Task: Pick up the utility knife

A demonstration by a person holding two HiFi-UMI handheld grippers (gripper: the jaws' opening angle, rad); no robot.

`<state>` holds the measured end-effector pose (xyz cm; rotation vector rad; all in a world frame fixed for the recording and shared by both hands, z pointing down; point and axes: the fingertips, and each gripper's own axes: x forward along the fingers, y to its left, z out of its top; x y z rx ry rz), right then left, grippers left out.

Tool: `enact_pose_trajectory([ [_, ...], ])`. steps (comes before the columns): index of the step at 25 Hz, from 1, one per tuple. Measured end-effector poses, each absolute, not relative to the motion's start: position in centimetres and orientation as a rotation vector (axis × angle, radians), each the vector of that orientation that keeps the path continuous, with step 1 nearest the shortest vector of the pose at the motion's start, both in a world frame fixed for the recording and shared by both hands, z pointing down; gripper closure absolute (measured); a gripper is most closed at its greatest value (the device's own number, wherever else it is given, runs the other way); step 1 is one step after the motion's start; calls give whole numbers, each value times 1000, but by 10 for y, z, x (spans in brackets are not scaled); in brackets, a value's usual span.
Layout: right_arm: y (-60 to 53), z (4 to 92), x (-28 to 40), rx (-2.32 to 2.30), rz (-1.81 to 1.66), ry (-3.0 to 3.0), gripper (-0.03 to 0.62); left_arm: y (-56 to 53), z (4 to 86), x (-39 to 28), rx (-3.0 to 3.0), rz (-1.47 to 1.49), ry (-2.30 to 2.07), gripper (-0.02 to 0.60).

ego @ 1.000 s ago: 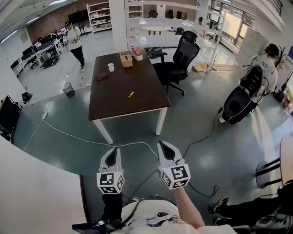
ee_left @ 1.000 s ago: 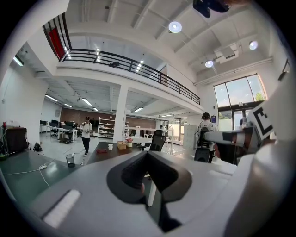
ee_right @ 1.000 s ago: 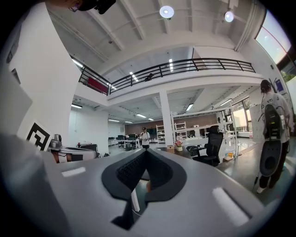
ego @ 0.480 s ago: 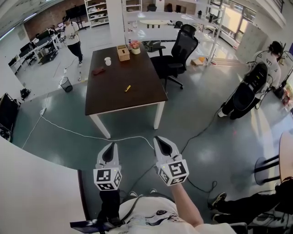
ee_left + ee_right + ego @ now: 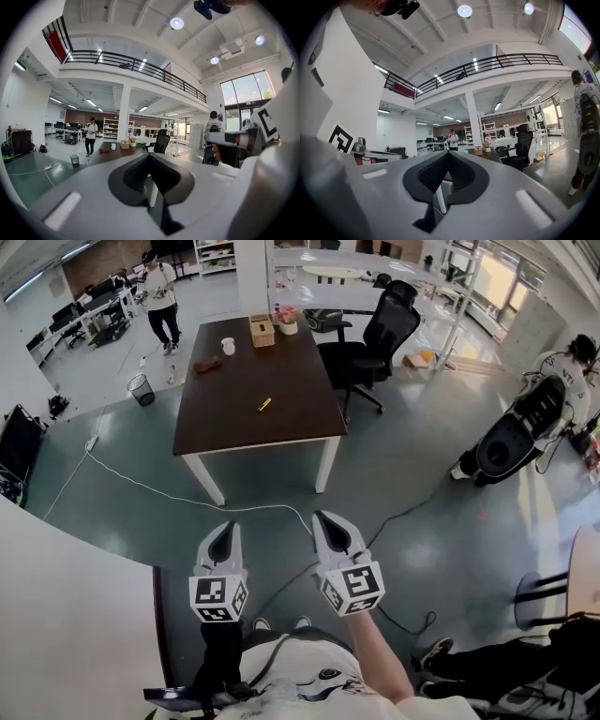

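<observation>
The task has hardly begun, judging by how things lie: the knife (image 5: pixel 265 405), a small yellow sliver, lies untouched near the middle of the dark surface (image 5: pixel 281 435), and the person stands well apart from it on the floor (image 5: pixel 403 460), so the walk up, the reach and the grasp are all left to do. The left gripper (image 5: pixel 225 540) and right gripper (image 5: pixel 333 531) are held side by side at waist level, pointing toward 12 o'clock; each one's own view shows its jaws pressed together at the tips with nothing between them. From the grippers the surface lies at about 12 o'clock, a shade toward 11. At its far end stand a wooden box (image 5: pixel 262 331), a small pot of flowers (image 5: pixel 287 321) and a white cup (image 5: pixel 228 346), with a reddish thing (image 5: pixel 207 364) at the knife's 10 o'clock; what it is cannot be told. A black chair (image 5: pixel 384 334) sits at the surface's 2 o'clock, a bin (image 5: pixel 141 390) at its 9 o'clock, and a white cable (image 5: pixel 169 496) trails over the floor between person and surface. The room is a large open office with shelving and desks far off; one person (image 5: pixel 161 298) stands at 11 o'clock, another (image 5: pixel 574 367) at 3 o'clock.
</observation>
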<state>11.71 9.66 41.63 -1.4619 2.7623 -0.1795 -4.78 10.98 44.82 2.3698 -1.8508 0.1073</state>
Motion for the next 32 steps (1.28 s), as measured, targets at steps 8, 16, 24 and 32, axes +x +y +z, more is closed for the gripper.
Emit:
enact_pose_trajectory([
  [8, 96, 422, 115, -1424, -215, 2794, 594, 119, 451, -44, 2338, 126, -1865, 583],
  [16, 73, 428, 99, -1456, -224, 2798, 593, 87, 452, -56, 2363, 105, -1830, 583],
  [24, 31, 421, 78, -1513, -184, 2768, 592, 35, 449, -75, 2412, 69, -1778, 583],
  [32, 6, 433, 70, -1585, -225, 2752, 593, 8, 463, -91, 2406, 93, -1718, 583],
])
